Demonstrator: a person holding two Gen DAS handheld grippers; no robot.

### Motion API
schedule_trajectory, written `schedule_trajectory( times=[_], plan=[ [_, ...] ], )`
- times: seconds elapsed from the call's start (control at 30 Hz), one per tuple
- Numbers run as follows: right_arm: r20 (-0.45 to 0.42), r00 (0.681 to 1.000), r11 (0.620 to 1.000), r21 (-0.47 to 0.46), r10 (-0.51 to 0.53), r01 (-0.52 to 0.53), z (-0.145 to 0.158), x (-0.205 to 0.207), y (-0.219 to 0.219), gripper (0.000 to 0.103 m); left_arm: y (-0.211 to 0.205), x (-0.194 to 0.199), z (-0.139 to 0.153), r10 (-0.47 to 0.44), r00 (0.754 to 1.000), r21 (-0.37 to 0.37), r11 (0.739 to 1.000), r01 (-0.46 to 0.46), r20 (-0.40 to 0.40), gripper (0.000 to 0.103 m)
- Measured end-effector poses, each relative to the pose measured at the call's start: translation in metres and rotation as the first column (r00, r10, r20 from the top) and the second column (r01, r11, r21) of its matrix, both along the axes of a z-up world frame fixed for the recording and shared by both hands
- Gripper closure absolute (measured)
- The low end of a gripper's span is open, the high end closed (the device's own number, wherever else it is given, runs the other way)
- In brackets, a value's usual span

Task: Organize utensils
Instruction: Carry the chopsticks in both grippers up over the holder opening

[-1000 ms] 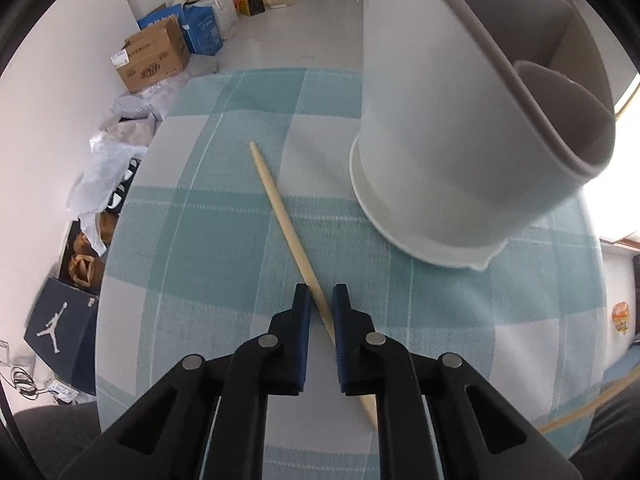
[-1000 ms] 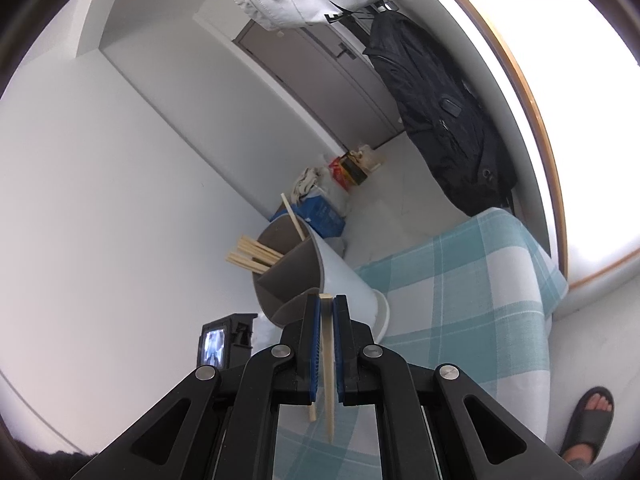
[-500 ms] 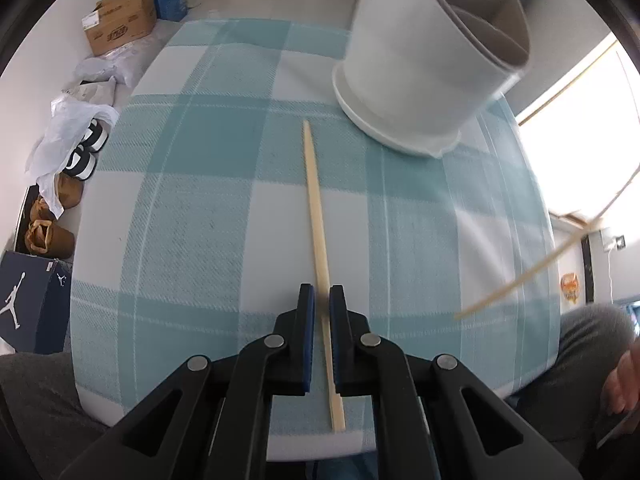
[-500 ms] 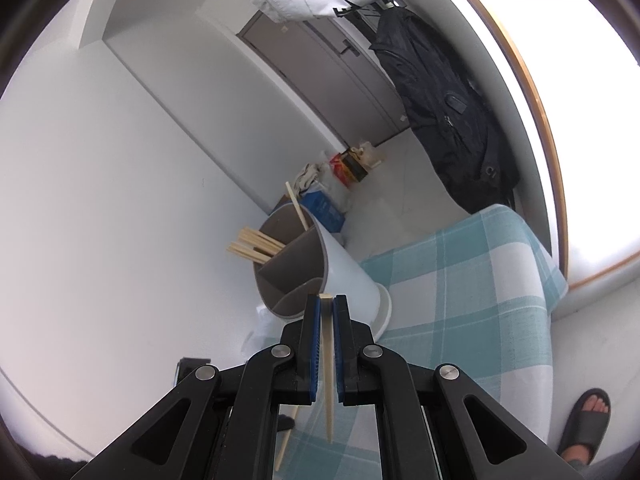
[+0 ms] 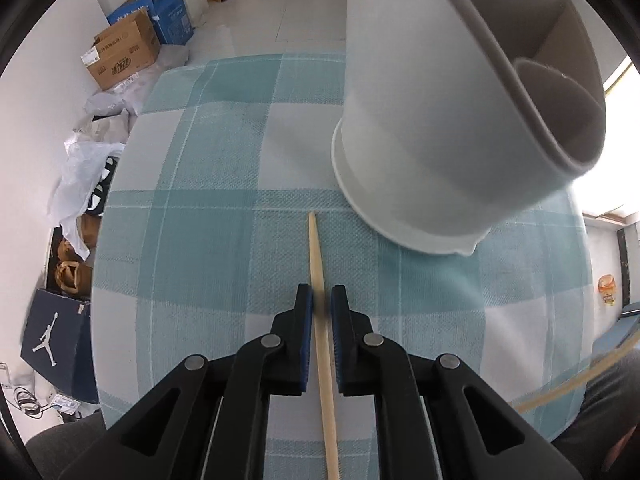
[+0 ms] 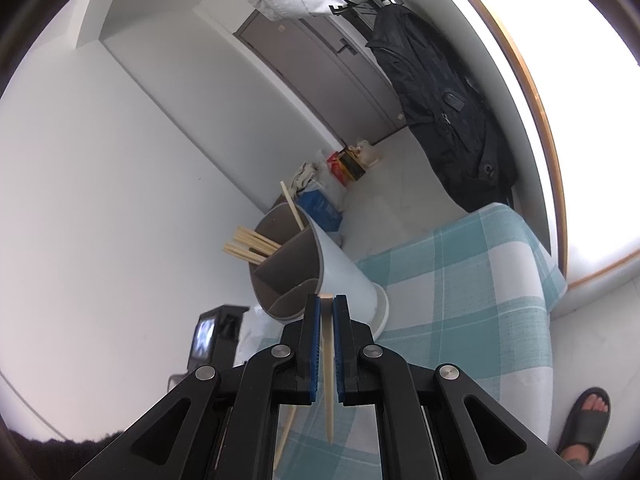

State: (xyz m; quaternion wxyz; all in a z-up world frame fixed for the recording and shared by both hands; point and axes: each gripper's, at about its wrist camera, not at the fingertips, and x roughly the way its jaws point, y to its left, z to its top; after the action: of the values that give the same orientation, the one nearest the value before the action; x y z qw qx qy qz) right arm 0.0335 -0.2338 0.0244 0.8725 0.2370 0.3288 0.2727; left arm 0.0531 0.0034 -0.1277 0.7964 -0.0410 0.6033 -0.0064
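We see the teal-and-white checked tablecloth (image 5: 208, 240), then the white divided utensil holder (image 5: 424, 128) upper right. Our left gripper (image 5: 321, 304) points steeply down, pinching a pale wooden chopstick (image 5: 316, 256) at lower centre; our right gripper (image 6: 327, 312), tilted gently downward, pinches another wooden chopstick (image 6: 328, 360).

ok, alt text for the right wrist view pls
The right tongs are shut on a wooden chopstick, held above a teal-and-white checked tablecloth. Just beyond the tips stands a white divided utensil holder with several chopsticks already in it. Behind are white walls, a grey door and a hanging black jacket.
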Motion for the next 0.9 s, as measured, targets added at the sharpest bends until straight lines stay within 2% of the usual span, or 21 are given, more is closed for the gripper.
schedule_trajectory(
  times=[0.17,0.27,0.4,0.7,0.9],
  plan=[
    [0.007,1.0,1.0,-0.006,0.004,-0.004,0.001,-0.001,0.0,0.097,0.007,-0.003,-0.001,0.033,0.999,-0.045,0.998,-0.032,0.024,0.098],
    [0.006,1.0,1.0,-0.009,0.0,0.0,0.001,-0.001,0.0,0.097,-0.001,-0.011,0.002,0.04,0.998,-0.046,0.998,-0.038,0.055,0.101],
    [0.005,1.0,1.0,-0.015,-0.002,0.002,0.0,-0.001,0.001,0.097,-0.006,-0.017,0.015,0.062,0.994,-0.096,0.994,-0.054,0.091,0.101],
    [0.038,0.999,0.998,-0.06,0.019,-0.017,0.006,-0.006,0.013,0.097,-0.008,-0.053,0.08,0.092,0.95,-0.182,0.982,-0.037,0.299,0.101],
    [0.07,0.996,0.991,-0.124,0.056,-0.047,0.016,-0.011,0.036,0.098,-0.009,-0.061,0.093,0.064,0.922,-0.214,0.977,0.02,0.382,0.102]
  ],
)
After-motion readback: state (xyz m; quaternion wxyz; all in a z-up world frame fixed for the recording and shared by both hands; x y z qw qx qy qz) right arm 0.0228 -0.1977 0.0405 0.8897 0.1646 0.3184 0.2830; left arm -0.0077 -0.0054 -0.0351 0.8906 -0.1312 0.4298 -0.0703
